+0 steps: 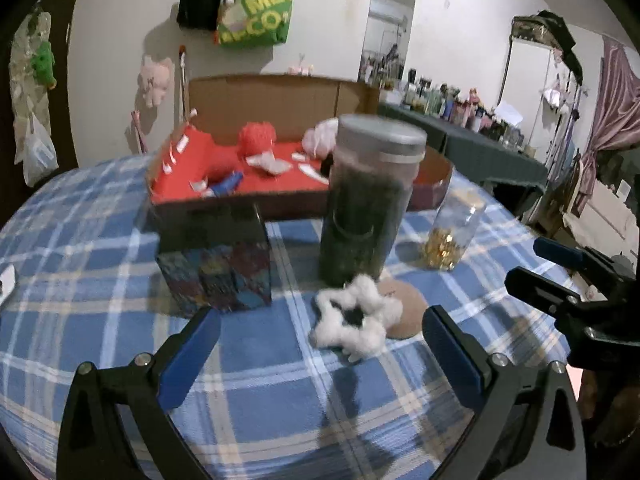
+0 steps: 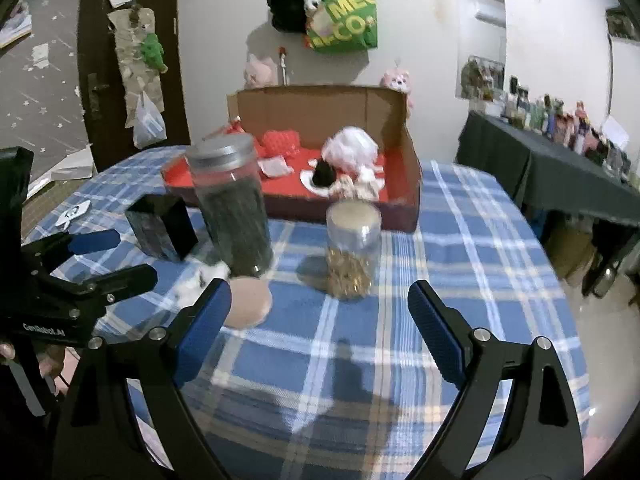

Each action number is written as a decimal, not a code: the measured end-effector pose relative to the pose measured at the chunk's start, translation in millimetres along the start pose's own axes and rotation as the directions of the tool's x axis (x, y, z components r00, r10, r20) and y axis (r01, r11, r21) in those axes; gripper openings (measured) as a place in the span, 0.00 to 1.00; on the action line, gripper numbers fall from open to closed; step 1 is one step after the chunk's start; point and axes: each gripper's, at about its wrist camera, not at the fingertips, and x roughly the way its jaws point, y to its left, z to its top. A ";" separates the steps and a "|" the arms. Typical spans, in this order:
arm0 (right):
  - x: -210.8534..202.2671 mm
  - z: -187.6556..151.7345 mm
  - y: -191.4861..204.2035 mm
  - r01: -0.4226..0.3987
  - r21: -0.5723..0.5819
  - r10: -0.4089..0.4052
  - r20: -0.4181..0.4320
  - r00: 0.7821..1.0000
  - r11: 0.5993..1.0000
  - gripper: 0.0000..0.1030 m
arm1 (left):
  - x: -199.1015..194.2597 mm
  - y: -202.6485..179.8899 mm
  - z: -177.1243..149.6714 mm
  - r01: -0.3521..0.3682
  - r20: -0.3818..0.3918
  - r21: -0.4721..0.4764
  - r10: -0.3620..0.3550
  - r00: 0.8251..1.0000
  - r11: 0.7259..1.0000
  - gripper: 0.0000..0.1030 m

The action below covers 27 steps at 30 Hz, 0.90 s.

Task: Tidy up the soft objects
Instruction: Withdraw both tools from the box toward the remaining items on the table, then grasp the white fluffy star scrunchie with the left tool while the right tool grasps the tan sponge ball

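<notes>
Fluffy white scrunchie point(image 1: 352, 318) on plaid cloth point(image 1: 260, 408); both hand-held grippers point(image 1: 320, 356) point(image 2: 320, 340) wide, empty.

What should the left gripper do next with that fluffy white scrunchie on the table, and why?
Probably ease the left gripper forward and down until its open fingers straddle the white scrunchie, then close. The scrunchie lies loose on the checked tablecloth just ahead of the fingertips, partly over a tan pad, while other soft things already sit in the red-lined cardboard box behind.

A lived-in home room: checked tablecloth point(image 1: 280, 400), hanging tote bag point(image 2: 344, 16), curtain point(image 1: 616, 96).
</notes>
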 end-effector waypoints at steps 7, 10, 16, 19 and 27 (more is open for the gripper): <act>16.5 -17.4 -12.0 -0.001 0.049 0.004 -0.061 0.998 0.999 0.88 | 23.2 -4.2 -0.1 -0.008 -0.059 -0.002 0.008 0.998 1.000 1.00; 18.8 -20.5 -16.1 0.009 0.055 -0.005 -0.069 0.998 0.998 0.88 | 31.6 -7.2 2.6 -0.006 -0.079 0.006 0.006 0.997 1.000 1.00; 22.4 -22.6 -20.0 0.010 0.062 -0.005 -0.081 0.997 0.998 0.88 | 45.8 -3.6 0.7 -0.036 -0.128 0.012 0.037 0.991 0.999 1.00; 25.5 -23.0 -19.0 0.012 0.058 -0.007 -0.088 0.996 0.998 0.88 | 45.8 5.3 -3.2 -0.046 -0.139 0.003 0.046 0.989 0.999 1.00; 38.8 -21.3 -7.9 -0.040 0.044 0.044 -0.111 0.993 0.998 0.88 | 31.9 28.2 -12.9 -0.111 -0.133 0.015 0.112 0.985 0.994 1.00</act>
